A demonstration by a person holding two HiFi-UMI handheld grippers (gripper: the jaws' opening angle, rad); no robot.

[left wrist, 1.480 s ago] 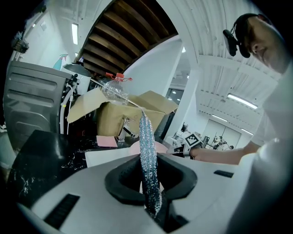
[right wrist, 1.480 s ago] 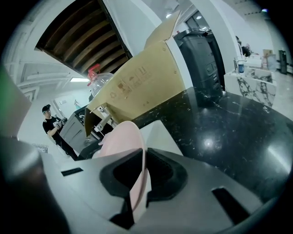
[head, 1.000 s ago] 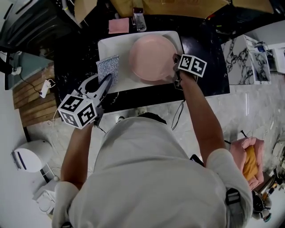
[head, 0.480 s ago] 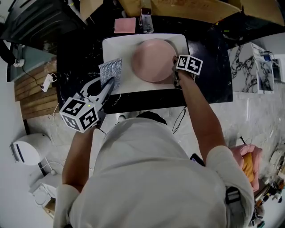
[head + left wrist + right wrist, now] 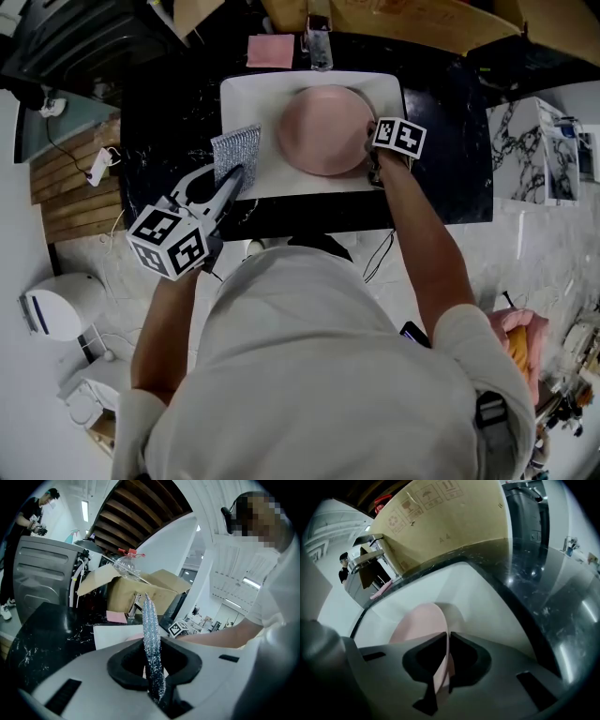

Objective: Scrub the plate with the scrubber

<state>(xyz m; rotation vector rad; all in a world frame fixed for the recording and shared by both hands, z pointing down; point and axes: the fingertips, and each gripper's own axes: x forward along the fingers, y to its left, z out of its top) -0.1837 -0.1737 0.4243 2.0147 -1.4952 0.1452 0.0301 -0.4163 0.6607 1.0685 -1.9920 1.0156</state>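
Observation:
A pink plate (image 5: pixel 326 128) lies in the white sink basin (image 5: pixel 253 98). My right gripper (image 5: pixel 373 155) is shut on the plate's right rim; in the right gripper view the plate (image 5: pixel 419 623) runs edge-on between the jaws of that gripper (image 5: pixel 445 648). A silvery, glittery scrubber (image 5: pixel 235 153) hangs at the basin's left side, held by its near edge in my left gripper (image 5: pixel 228 183). The left gripper view shows the scrubber (image 5: pixel 152 644) standing upright, pinched between the jaws of the gripper (image 5: pixel 154 677). The scrubber is left of the plate and apart from it.
The basin sits in a black marbled counter (image 5: pixel 441 141). A pink cloth (image 5: pixel 269 51) and a tap (image 5: pixel 320 42) are behind the basin. Cardboard boxes (image 5: pixel 412 19) stand at the back. A dark appliance (image 5: pixel 42 573) is at the left.
Both grippers keep their holds. The scrubber has edged slightly right, closer to the plate; the plate itself has stayed in place.

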